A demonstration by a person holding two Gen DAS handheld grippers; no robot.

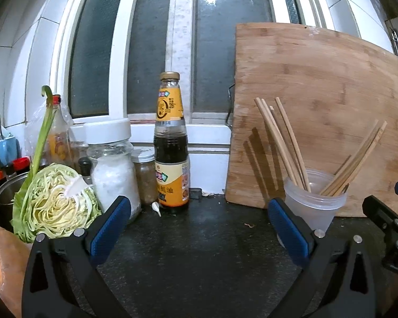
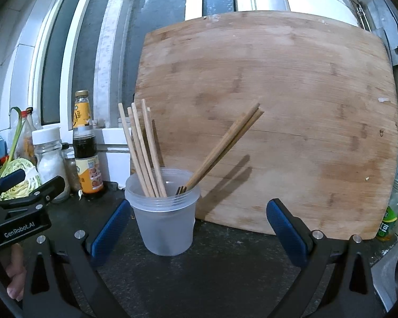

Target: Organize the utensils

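Board [image 2: 278, 111] leaning upright, filling right of frame. Left gripper [image 1: 199, 228] at lower centre, spread wide, empty. Right gripper [image 2: 197, 228] likewise spread, gripping nothing. Cup [image 2: 164, 220] at lower centre, just beside the left blue pad. Bottle [image 1: 171, 145] mid-frame. Chopsticks [image 2: 143, 145] standing tilted inside cup.

Frosted translucent plastic cup [image 2: 164, 220]; wooden chopsticks [image 2: 143, 148]; worn matt bamboo board [image 2: 291, 111].
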